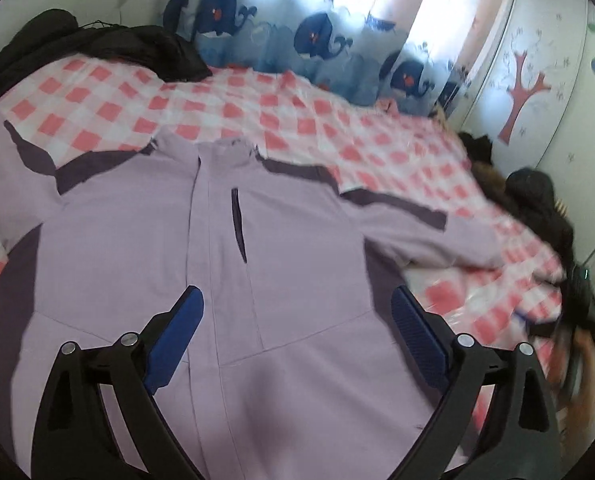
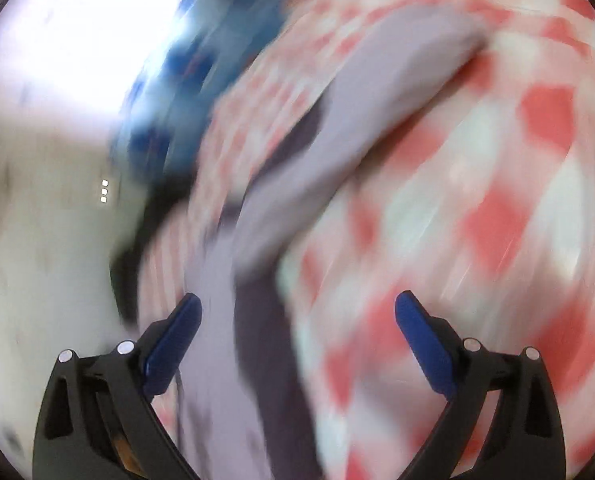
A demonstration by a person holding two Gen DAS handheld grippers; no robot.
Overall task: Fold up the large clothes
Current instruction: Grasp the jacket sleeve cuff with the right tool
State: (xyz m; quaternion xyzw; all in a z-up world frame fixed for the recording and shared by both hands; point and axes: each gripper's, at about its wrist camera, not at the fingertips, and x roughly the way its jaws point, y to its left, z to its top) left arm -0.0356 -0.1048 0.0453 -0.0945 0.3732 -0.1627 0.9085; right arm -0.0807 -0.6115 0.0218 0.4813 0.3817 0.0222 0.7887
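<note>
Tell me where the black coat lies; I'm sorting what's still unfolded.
In the left wrist view, the black coat lies heaped at the bed's far left corner, beyond the lilac jacket.

A jacket lay spread flat on the bed, sleeves out to either side. Dark clothes sat behind it at the bed's far left corner, with curtains beyond.

One lilac jacket, two open tongs

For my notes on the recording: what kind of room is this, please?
Probably a child's bedroom: a bed with a pink checked cover, whale-print curtains at the window, and a tree decoration on the wardrobe.
</note>
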